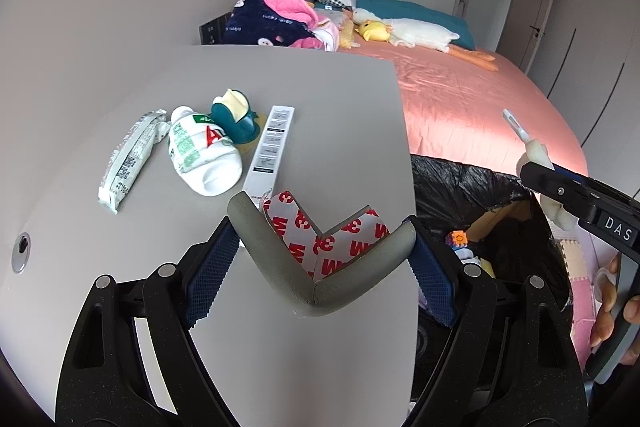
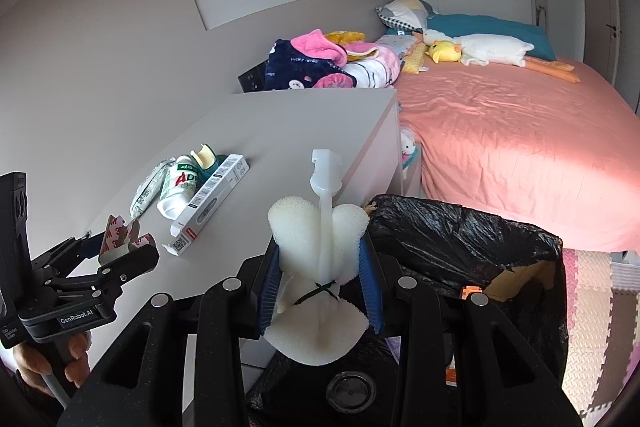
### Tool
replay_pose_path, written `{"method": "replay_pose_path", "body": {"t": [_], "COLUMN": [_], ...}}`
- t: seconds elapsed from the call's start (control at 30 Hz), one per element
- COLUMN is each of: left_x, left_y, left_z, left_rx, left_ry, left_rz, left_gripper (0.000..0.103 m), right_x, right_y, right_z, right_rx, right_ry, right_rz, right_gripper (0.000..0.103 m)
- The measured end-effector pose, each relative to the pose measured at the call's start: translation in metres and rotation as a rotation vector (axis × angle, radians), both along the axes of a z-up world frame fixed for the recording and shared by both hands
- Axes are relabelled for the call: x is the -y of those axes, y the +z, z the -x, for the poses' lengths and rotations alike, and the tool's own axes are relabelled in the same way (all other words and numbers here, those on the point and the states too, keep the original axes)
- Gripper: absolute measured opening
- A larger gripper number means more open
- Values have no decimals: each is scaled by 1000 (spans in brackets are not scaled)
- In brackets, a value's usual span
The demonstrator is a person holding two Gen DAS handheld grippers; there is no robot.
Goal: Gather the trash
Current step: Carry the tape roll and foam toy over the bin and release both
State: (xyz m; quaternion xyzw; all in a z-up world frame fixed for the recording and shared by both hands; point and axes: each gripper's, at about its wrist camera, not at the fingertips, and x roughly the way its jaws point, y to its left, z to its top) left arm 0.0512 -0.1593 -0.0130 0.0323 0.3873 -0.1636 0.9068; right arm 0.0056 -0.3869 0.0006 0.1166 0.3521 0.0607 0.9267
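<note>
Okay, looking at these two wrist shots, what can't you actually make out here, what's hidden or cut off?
- Bin contents: both views show only an orange bit; the black liner and the sponge in the right gripper cover the rest.
- Teal holder: left view, lower part behind the bottle.
- Small print on the box: too small in both views.
- Corner guard underside: left view, hidden in the left gripper.

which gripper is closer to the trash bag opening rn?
Right. The right gripper holds the sponge brush at the trash bag rim; the left gripper is over the tabletop beside it.
</note>
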Motion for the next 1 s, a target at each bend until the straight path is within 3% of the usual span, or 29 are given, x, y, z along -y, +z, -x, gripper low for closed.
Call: {"method": "replay_pose_path", "body": {"t": [1.0], "left_x": [129], "left_y": [-3], "left_z": [16], "left_rx": [-39], "left_ry": [-299], "left_rz": [6], "left_gripper": [80], "right_x": [108], "right_y": [7], "right_z": [43], "right_rx": [28], "right_ry": [-211], "right_rz": [-67], "right_gripper": [38]}}
